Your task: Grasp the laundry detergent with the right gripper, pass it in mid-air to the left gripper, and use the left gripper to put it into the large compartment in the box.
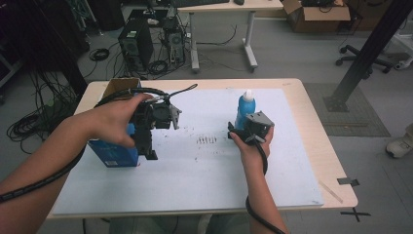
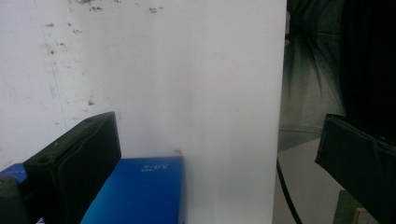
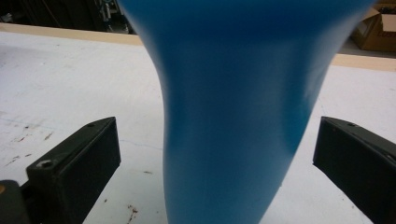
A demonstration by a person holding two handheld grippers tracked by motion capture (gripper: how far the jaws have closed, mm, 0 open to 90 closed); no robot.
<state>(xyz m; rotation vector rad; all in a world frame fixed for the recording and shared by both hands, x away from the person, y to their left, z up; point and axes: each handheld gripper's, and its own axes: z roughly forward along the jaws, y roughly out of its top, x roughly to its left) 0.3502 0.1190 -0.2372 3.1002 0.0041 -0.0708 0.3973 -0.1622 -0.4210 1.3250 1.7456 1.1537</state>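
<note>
My right claw point(image 3: 217, 154) sits spread wide around the waist of the blue bottle point(image 1: 245, 109), neither jaw touching it yet; I judge I am lining up to grip where it narrows. The bottle stands upright on the white mat point(image 1: 204, 165) covering the table point(image 1: 311, 126). My left claw point(image 2: 196, 163) points down beside the blue box point(image 1: 114, 153), jaws apart, holding nothing.
</note>
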